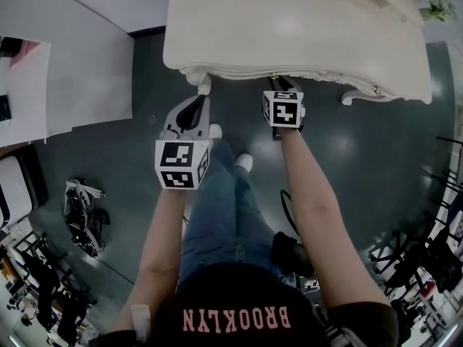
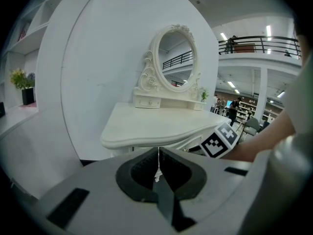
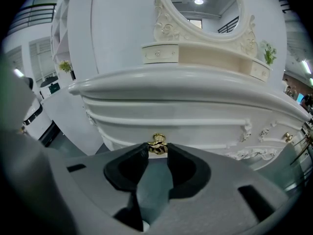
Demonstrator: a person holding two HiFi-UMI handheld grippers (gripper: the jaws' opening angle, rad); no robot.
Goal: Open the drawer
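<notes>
Dark grey floor [image 1: 116,165]; white curved wall [image 2: 98,72]; railed balcony [image 2: 259,45] under strip lights [image 2: 268,31]

in the head view the bench [image 1: 289,27] top overhangs its own front, so the drawer [image 3: 195,131] is hidden there, the tips of the right gripper [image 1: 283,85] are lost under that rim, and the bench's far side is cut off by the upper edge. in the right gripper view the lower part of the gold knob [image 3: 157,143] sits behind the jaw tips, and the bench's right end runs out of the picture. in the left gripper view the marker cube [image 2: 219,140] and a blurred forearm [image 2: 261,142] cover the bench's front, and the figures [image 2: 236,109] behind are too small to make out.
</notes>
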